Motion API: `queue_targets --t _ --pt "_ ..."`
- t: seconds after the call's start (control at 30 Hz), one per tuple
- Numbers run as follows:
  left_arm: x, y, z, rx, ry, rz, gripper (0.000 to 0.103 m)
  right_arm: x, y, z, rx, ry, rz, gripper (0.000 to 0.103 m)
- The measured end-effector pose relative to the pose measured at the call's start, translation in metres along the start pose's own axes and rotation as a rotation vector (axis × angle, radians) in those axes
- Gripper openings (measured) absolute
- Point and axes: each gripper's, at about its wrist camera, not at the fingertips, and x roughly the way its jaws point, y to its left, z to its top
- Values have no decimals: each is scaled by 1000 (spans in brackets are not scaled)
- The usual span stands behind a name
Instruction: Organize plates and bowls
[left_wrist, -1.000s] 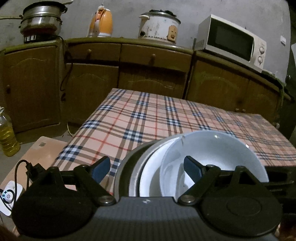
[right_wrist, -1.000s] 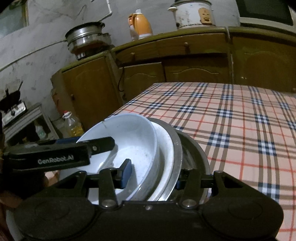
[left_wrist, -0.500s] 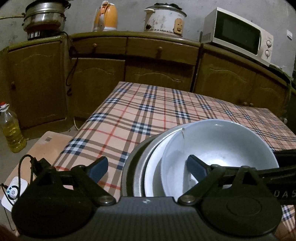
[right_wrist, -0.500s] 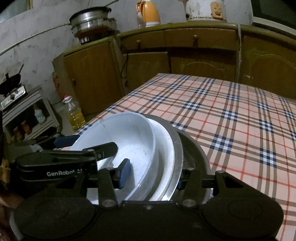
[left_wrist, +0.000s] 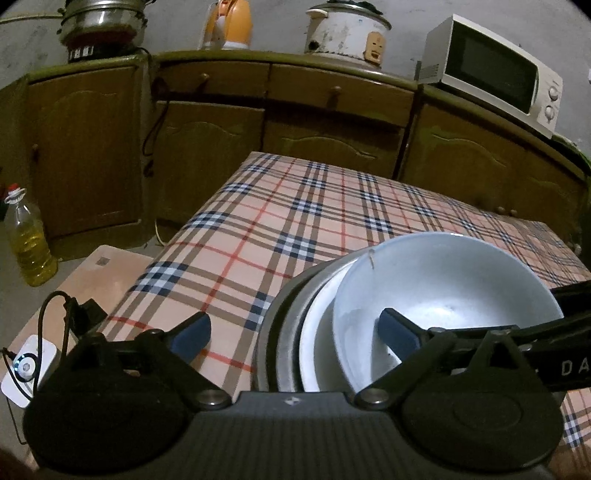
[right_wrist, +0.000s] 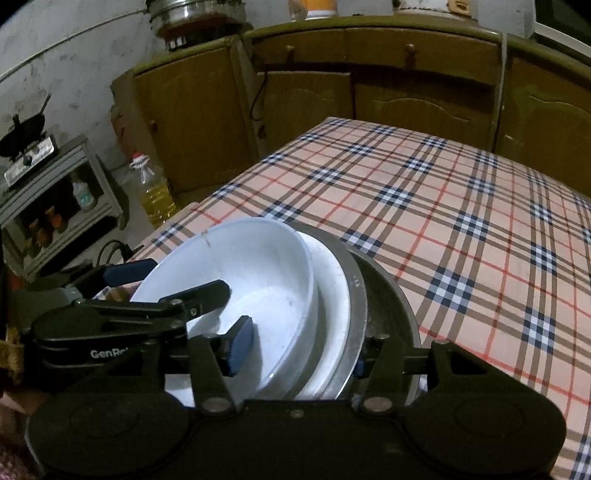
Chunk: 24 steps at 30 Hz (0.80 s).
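Left gripper (left_wrist: 293, 334): jaws being opened wide, stack's rims between them, untouched. Right gripper (right_wrist: 300, 349): jaws half spread, astride white bowl (right_wrist: 255, 273) and plates (right_wrist: 334, 295); contact cannot be told. Stack is being carried on plaid bench (right_wrist: 461, 206).

Checked tablecloth (left_wrist: 332, 221) beyond the stacked bowls (left_wrist: 443, 288) lies bare up to the cabinets (left_wrist: 332, 125)

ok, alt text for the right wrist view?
The right gripper straddles the near rims of a stack: white bowl in a white plate in metal dishes, on a plaid tablecloth. The left gripper, jaws opening, reaches in from the left.
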Motion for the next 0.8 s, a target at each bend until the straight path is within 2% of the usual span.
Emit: queue_targets --t 0.3,0.4,0.5,0.63,0.73,0.77,0.8 --pt "1 1 -1 7 4 14 103 4 -2 11 -9 87 24 63" --pt "1 1 -1 9 6 15 103 5 -6 13 15 118 34 67" --pt "1 1 -1 12 7 17 103 7 -13 14 61 147 59 66" --pt "1 2 -2 2 10 14 103 5 -11 16 45 163 56 66" --pt "2 2 -2 6 9 25 103 9 -12 24 50 207 60 67" --pt "3 1 -2 12 17 35 103 10 -11 27 43 209 37 78" --pt "4 1 -3 12 23 35 103 9 -9 30 21 204 -19 82"
